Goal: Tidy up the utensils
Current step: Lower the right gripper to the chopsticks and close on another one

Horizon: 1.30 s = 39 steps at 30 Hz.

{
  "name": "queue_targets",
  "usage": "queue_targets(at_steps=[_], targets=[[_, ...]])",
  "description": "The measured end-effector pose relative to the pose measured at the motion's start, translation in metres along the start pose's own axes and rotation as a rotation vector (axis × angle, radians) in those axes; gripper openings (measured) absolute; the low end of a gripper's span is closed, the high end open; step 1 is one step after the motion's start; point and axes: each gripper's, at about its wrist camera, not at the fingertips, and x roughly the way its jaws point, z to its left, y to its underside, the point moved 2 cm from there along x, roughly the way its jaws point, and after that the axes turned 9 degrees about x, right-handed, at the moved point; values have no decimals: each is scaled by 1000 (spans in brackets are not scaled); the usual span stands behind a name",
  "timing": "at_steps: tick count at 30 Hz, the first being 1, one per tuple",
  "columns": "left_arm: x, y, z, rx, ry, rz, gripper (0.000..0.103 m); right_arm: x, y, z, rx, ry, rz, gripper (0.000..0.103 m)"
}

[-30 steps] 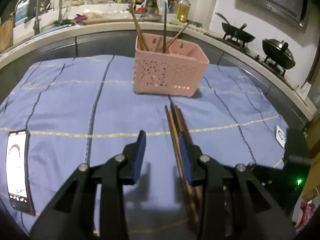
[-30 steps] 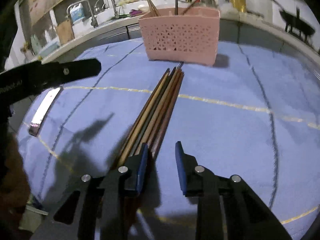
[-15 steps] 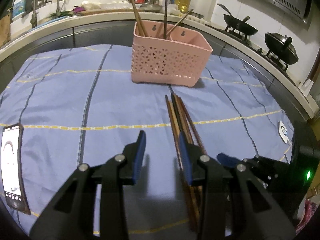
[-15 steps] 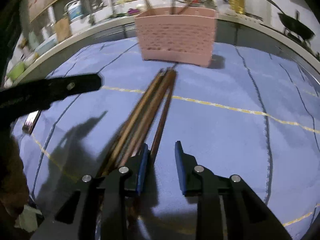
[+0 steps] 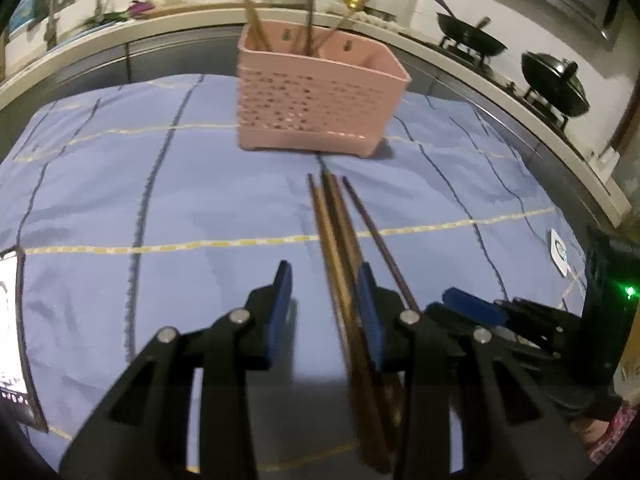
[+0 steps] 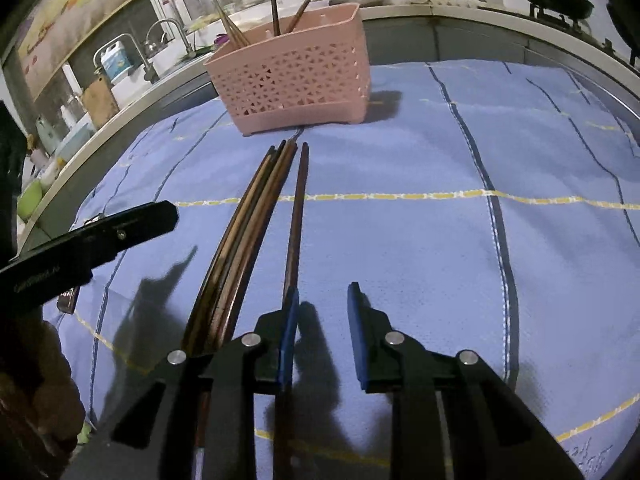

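Note:
A pink perforated basket (image 5: 316, 100) (image 6: 296, 76) stands at the far side of the blue cloth with several chopsticks upright in it. In front of it lies a bundle of brown chopsticks (image 5: 340, 248) (image 6: 240, 248). One chopstick (image 6: 296, 220) lies apart on the bundle's right. My left gripper (image 5: 324, 308) is open over the cloth, and the bundle runs just inside its right pad without being pressed. My right gripper (image 6: 323, 332) (image 5: 472, 308) is open and empty. The lone chopstick passes under its left finger (image 6: 290, 332).
A phone (image 5: 12, 320) lies at the cloth's left edge. A counter curves behind, with a sink and taps (image 6: 160, 40) at the back left and two black woks (image 5: 556, 84) on a stove at the right. A white tag (image 5: 558, 250) sits near the cloth's right edge.
One chopstick has come away from the bundle and now lies to its right. My right gripper has shifted right and its tips now show in the left wrist view.

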Motion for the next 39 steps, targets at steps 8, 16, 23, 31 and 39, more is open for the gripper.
queue_targets(at_steps=[8, 16, 23, 31, 39], targets=[[21, 4, -4, 13, -28, 58, 32, -1, 7, 12, -53, -11, -5, 25], [35, 11, 0, 20, -74, 99, 32, 1, 8, 13, -61, -26, -9, 25], [41, 6, -7, 56, -120, 101, 32, 1, 11, 19, -84, -19, -14, 25], [43, 6, -6, 117, -168, 85, 9, 2, 11, 20, -120, 41, -47, 25], [21, 23, 23, 103, -130, 103, 6, -2, 9, 6, -115, 65, -30, 10]])
